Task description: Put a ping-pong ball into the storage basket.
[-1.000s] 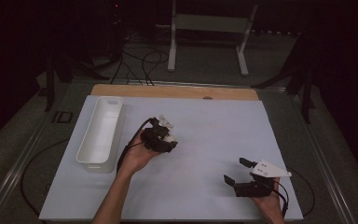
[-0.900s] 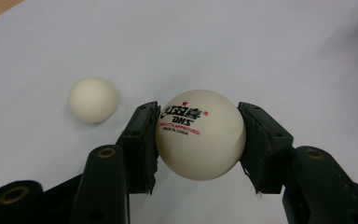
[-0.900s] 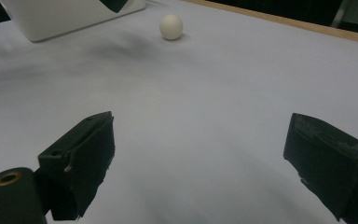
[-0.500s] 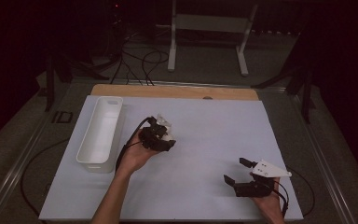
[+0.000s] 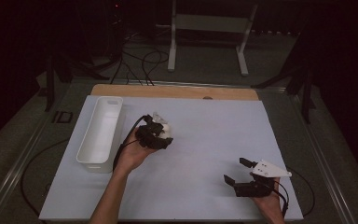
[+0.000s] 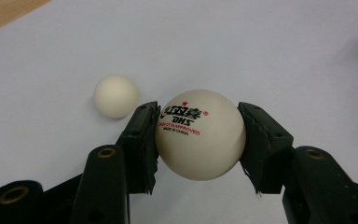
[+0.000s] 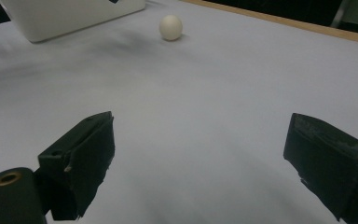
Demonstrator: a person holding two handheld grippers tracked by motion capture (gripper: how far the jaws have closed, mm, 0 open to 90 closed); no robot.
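White and printed with a red star and "DHS", the ball [image 6: 200,134] is sitting pinched between the pads [image 6: 142,140] of the left gripper [image 5: 161,135], which is gripping it on both sides; from the high view the ball is mostly hiding behind the gripper and the left hand [image 5: 133,154]. A second ball [image 6: 115,96] is lying on the pale sheet [image 5: 205,140] just beyond the jaws (plain, no print showing). The white tray [image 5: 100,133] is standing at the left. The right gripper [image 5: 240,173] is resting near the sheet's near right corner with jaws spread wide and holding nothing, its hand [image 5: 270,205] cut off by the frame. Compared with a second ago, both grippers are staying almost exactly where they were.
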